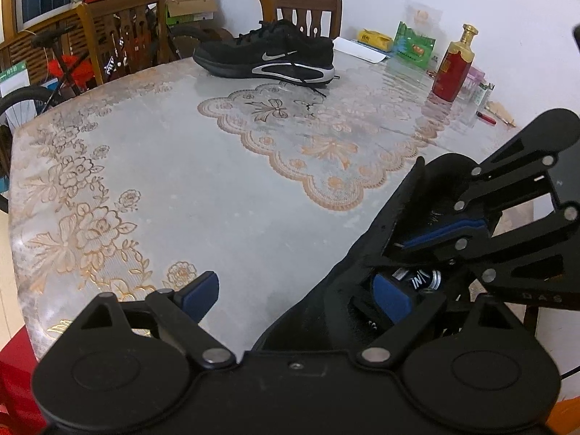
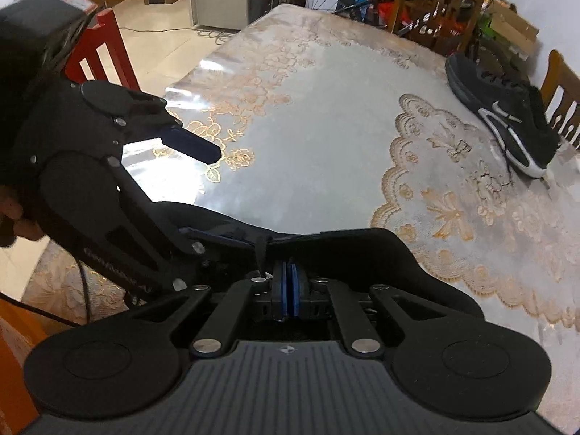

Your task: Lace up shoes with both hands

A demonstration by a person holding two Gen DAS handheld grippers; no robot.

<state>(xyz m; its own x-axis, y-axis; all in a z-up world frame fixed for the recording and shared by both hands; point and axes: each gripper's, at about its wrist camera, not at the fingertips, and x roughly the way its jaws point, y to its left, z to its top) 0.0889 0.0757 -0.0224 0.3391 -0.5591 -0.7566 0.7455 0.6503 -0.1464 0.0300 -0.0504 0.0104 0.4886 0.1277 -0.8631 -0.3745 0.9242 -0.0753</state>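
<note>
Pinching a flat black woven shoelace (image 2: 261,250), the right gripper (image 2: 289,290) has its two blue foam-faced pads pressed together, with the lace rising out of the slit between them. Just beyond the pads sits the near black fabric sneaker (image 2: 362,250), its padded collar curving in a smooth arc right under the jaws.

The left gripper (image 1: 295,291) stands spread wide. One blue pad (image 1: 201,290) hangs over bare tabletop; the other blue pad (image 1: 393,295) reaches down into the same shoe's opening, where a printed insole label shows. Nothing is pressed between these two. Both tools are matte black plastic linkages with round silver rivets.

Under everything lies the table (image 1: 181,188), covered in a glossy clear plastic sheet over pale cloth printed with orange lace scallops and flowers; it shines with reflected light.

Well apart, at the far edge, rests a second black mesh sneaker with a silver swoosh and white-edged sole (image 1: 268,56), lying side-on, a loose lace end trailing onto the table. To its right stand a red glossy bottle with a gold cap (image 1: 455,69) and a green foil packet (image 1: 413,45). Carved brown wooden chairs (image 1: 301,5) back the table.
</note>
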